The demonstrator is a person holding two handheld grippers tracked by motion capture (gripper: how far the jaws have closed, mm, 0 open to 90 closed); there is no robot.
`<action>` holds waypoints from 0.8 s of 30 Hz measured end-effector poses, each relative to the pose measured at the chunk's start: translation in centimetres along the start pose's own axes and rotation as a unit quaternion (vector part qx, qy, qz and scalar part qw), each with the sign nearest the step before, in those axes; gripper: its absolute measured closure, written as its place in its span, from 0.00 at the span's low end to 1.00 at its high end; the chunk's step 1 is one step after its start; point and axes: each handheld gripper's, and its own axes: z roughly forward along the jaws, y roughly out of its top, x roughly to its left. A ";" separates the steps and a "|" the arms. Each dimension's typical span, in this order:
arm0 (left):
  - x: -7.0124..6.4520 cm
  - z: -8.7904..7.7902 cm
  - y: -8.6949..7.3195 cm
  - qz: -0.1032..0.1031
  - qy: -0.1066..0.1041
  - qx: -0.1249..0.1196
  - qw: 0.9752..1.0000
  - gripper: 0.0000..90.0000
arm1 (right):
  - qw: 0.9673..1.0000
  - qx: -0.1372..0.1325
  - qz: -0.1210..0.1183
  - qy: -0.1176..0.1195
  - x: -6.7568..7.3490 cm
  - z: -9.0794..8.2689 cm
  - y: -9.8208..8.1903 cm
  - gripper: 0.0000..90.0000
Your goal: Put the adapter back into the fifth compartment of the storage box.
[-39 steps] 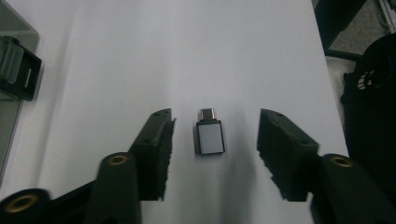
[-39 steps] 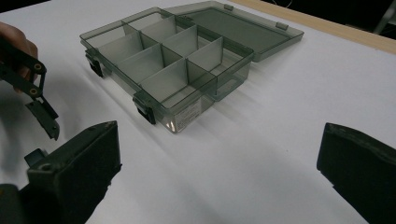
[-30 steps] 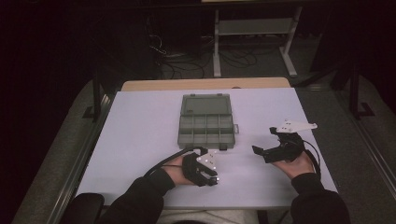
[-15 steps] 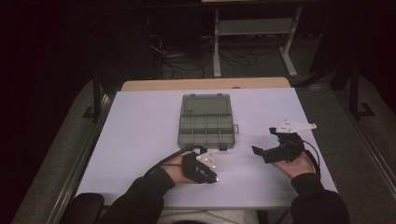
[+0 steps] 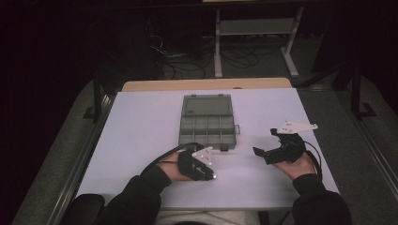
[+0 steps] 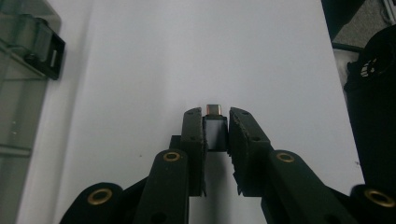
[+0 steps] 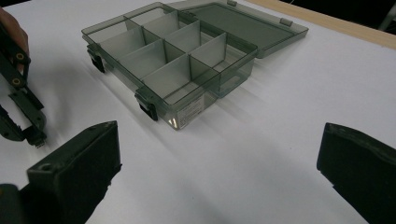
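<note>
Your left claw (image 6: 216, 122) squeezed a small metal-tipped plug (image 6: 214, 110), its long side pointing straight out past the tips, while your right claw (image 7: 219, 172) stood wide open, holding nothing.

compartment box (image 5: 207, 121) mid-table (image 5: 141, 122), left claw (image 5: 212, 176) before it, right claw (image 5: 263, 143) beside

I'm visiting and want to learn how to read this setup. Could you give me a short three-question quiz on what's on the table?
1. True or false: the lid of the compartment box is open.
2. What is the left claw doing? A) standing open, B) shut on a small metal-tipped plug, C) gripping the box.
3. Fill in: the right claw's jaws stand ___.

Key:
1. True; the lid lies flat behind the compartments.
2. B; the plug's metal tip pokes out between the closed jaws.
3. Open, wide apart, with nothing between them, above the white table.
</note>
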 end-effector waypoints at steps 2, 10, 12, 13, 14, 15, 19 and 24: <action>0.1 -0.3 0.0 -0.001 0.001 -0.002 1.000 0.85 | 1.000 0.001 0.000 0.000 0.0 0.0 0.0 0.00; 0.5 -2.1 0.2 0.003 0.003 -0.009 1.000 0.85 | 1.000 0.002 0.001 0.001 0.0 0.0 0.0 0.00; 0.6 -2.4 0.3 0.003 0.006 -0.010 1.000 0.85 | 1.000 0.002 0.001 0.002 0.0 0.1 0.0 0.00; 0.7 -2.7 0.4 0.005 0.009 -0.011 1.000 0.85 | 1.000 0.002 0.002 0.002 0.0 0.1 0.0 0.00; 0.7 -2.7 0.4 0.005 0.009 -0.011 1.000 0.85 | 1.000 0.002 0.002 0.002 0.0 0.1 0.0 0.00; 0.8 -3.0 0.4 0.005 0.011 -0.011 1.000 0.85 | 1.000 0.002 0.002 0.002 0.0 0.1 0.0 0.00; 1.1 -3.9 0.6 0.005 0.012 -0.009 1.000 0.85 | 1.000 0.002 0.001 0.001 0.0 0.0 0.0 0.00; 1.6 -5.0 0.7 0.005 0.021 -0.010 1.000 0.85 | 1.000 0.002 0.000 0.001 0.0 0.0 0.0 0.00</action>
